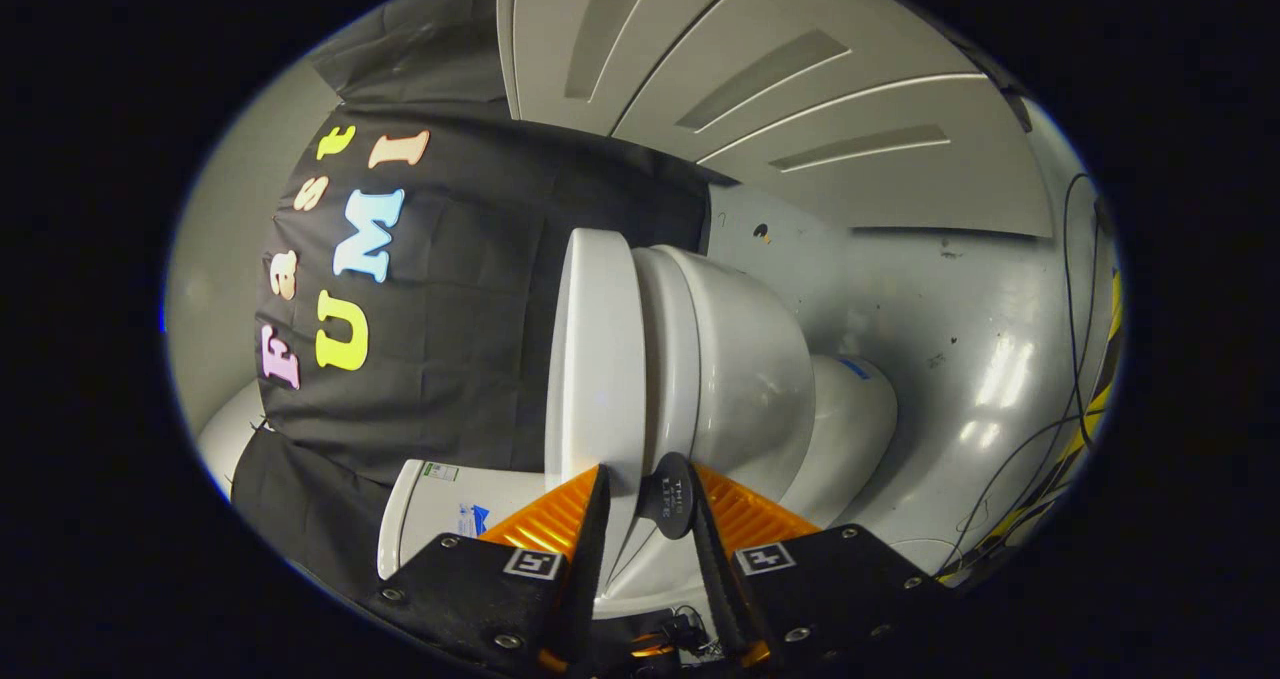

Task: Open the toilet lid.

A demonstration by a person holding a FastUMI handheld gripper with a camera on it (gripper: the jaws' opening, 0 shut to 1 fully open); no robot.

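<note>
The view is rolled on its side, so the white toilet appears turned sideways. Its lid lies flat against the seat and bowl, down or nearly so. A small dark round tab sticks out at the lid's front rim. My gripper straddles that rim. One finger lies on the lid's top face and the other just past the tab, on the bowl side. The rim and tab fill the narrow gap between them, and both fingers appear pressed on the lid.
The white tank stands behind the lid, against the black cloth wall. Past the bowl is a glossy grey floor, with loose cables along its far side. A white panelled wall rises beyond.
</note>
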